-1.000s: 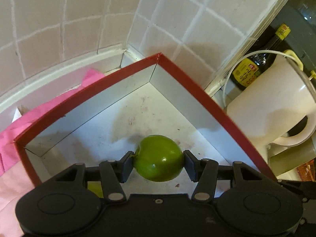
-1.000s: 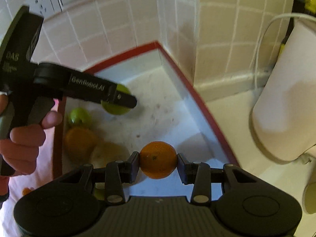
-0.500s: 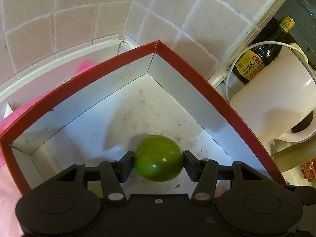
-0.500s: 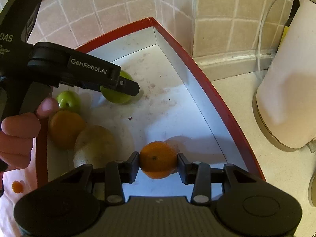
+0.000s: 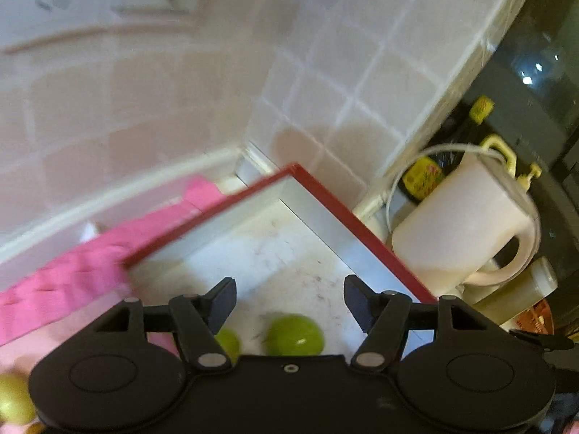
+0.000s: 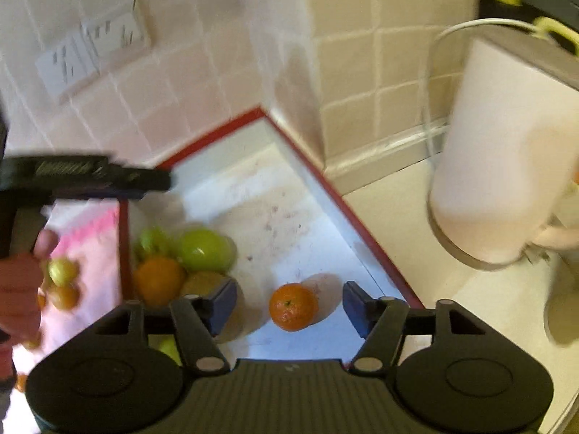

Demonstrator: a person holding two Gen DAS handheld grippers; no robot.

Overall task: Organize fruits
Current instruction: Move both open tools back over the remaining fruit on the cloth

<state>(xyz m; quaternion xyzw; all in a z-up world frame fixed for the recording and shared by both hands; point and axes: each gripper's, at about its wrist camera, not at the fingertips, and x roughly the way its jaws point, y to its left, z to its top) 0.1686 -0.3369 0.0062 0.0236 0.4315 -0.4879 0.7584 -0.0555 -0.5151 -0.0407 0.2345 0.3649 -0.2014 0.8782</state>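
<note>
Two tools stand with jaws wide and hold nothing; both have just been opening. Between and below the fingers of the left tool (image 5: 289,298) a green apple (image 5: 295,335) lies on the floor of the red-edged box (image 5: 347,217). Between the fingers of the right tool (image 6: 289,303) an orange (image 6: 294,306) rests in the same box, untouched, with more fruit (image 6: 181,264) to its left.

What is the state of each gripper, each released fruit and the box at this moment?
left gripper: open, jaws just opened, nothing between the pads.
right gripper: open, jaws just opened.
green apple: released, resting on the box floor.
orange: released, on the box floor.
red box: open-topped, holding several fruits.
</note>
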